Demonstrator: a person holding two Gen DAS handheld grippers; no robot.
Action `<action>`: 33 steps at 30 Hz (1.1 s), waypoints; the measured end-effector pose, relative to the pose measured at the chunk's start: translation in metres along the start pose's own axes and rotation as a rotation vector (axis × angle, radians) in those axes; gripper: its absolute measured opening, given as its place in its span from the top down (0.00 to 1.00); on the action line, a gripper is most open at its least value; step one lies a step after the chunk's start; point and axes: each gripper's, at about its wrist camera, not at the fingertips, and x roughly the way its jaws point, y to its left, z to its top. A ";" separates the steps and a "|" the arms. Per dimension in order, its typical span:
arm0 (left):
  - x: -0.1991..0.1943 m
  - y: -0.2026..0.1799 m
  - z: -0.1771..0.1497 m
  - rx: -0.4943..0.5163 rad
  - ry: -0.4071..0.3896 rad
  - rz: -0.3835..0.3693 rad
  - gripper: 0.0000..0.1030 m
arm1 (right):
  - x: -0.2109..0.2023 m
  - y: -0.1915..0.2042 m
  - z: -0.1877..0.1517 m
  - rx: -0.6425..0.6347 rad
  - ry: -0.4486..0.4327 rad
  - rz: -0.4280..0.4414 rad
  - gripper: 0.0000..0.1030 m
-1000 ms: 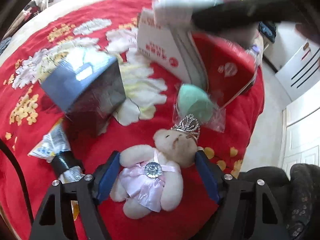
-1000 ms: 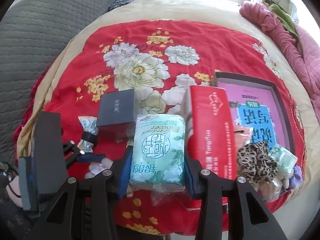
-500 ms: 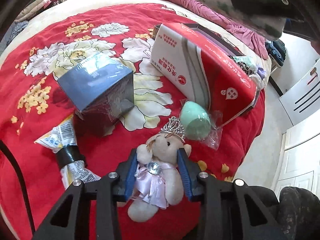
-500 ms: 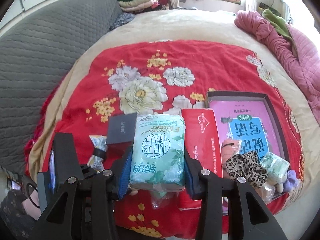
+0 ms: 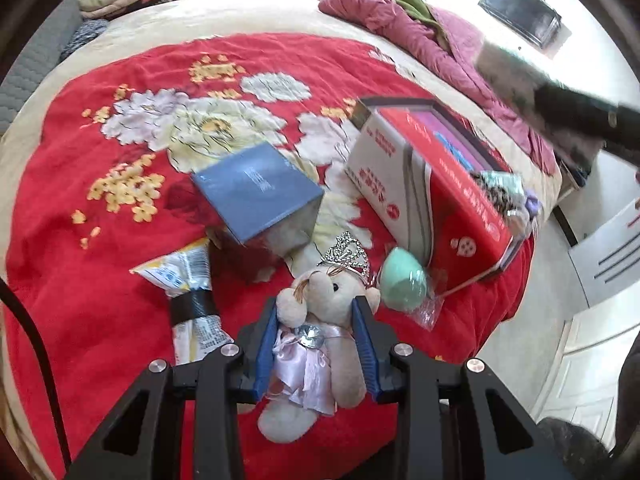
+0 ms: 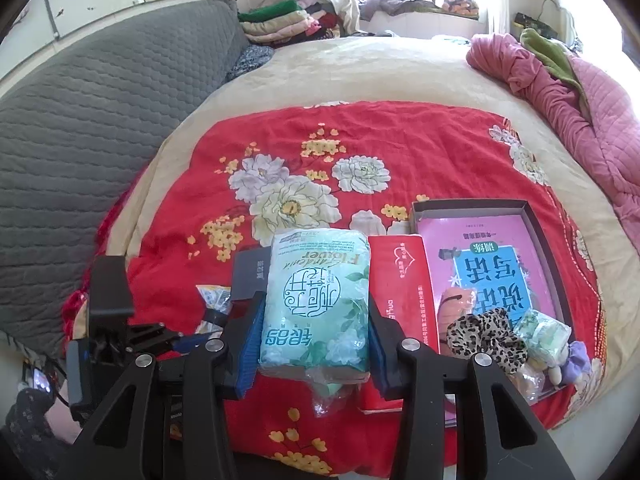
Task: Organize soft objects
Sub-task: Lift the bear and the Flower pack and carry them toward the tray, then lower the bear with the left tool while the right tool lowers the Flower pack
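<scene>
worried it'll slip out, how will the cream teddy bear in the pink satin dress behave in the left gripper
The cream teddy bear in the pink satin dress probably squashes easily: the left gripper pinches its plush torso narrow between the blue pads. It looks light for its size. The legs hang free below, so they may flop, and the satin could slide a little. The silver tiara seems the fragile part.

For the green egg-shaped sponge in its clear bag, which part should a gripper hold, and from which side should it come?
Grip the green sponge across its wide middle, coming from above. It lies on the red blanket, narrow end toward the red box, so fingers should close across the sides away from that box. The loose clear wrapper would probably slip.
</scene>
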 end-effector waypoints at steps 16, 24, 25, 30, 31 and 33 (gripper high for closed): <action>-0.049 -0.057 0.038 0.042 -0.115 0.038 0.65 | -0.055 -0.042 -0.002 0.057 -0.085 -0.027 0.56; -0.061 -0.105 0.058 0.101 -0.150 0.024 0.65 | -0.089 -0.090 -0.013 0.126 -0.123 -0.078 0.56; -0.062 -0.110 0.060 0.107 -0.152 0.022 0.65 | -0.093 -0.097 -0.015 0.135 -0.128 -0.086 0.56; -0.065 -0.139 0.070 0.132 -0.159 -0.020 0.65 | -0.111 -0.128 -0.024 0.178 -0.141 -0.122 0.56; -0.065 -0.144 0.072 0.139 -0.161 -0.022 0.65 | -0.114 -0.136 -0.027 0.188 -0.141 -0.131 0.56; -0.063 -0.155 0.076 0.150 -0.161 -0.032 0.65 | -0.118 -0.146 -0.030 0.201 -0.143 -0.143 0.56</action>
